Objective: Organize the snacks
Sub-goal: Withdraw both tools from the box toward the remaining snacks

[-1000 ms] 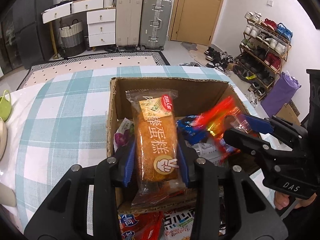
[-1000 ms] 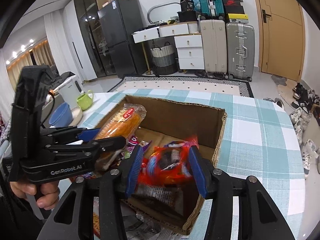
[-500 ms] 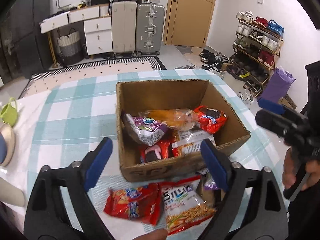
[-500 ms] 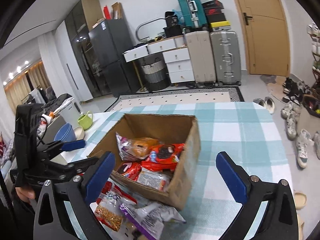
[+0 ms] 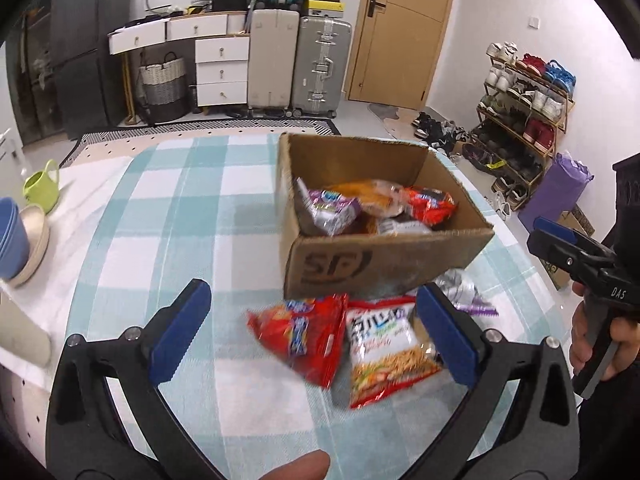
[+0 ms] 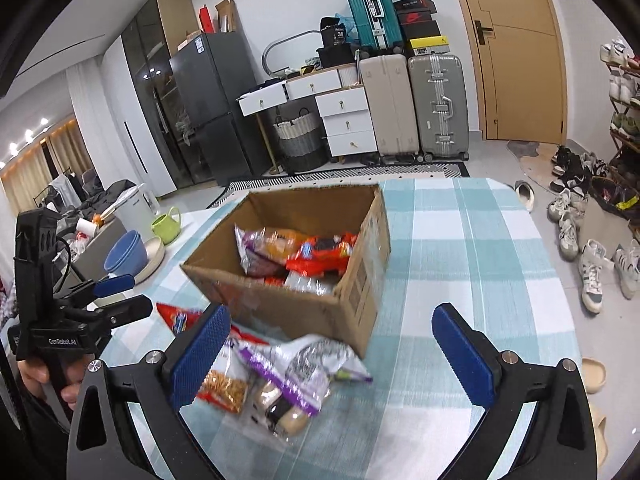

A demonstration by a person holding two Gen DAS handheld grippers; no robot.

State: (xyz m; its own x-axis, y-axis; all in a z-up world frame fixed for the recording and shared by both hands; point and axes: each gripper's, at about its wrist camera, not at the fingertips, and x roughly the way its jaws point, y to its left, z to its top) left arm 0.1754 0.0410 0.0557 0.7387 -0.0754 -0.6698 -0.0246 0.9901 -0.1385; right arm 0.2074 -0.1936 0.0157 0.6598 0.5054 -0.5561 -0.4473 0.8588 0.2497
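Both grippers have just let go of their loads. A second ago the left gripper (image 5: pixel 314 332) pinched an orange cake pack and the right gripper (image 6: pixel 332 350) a red pack above the box (image 5: pixel 384 260); now both stand wide with nothing between the jaws, the left still opening, and both have drawn back to the near side of the table (image 5: pixel 168 216). The cake (image 5: pixel 366 196) and the red pack (image 5: pixel 430 206) now lie inside the box, so two more snacks are stowed.

The box sits open on the checked cloth and holds a loose heap: a purple pack (image 5: pixel 328 210) at the left, the cake in the middle, the red pack at the right, with others half buried beneath.

Three snacks are still out, just near of the box: a red bag (image 5: pixel 304 336), a noodle bag (image 5: pixel 386 348) to its right, and a purple-and-silver bag (image 6: pixel 296 372) at the near right corner. These look like the next pickups
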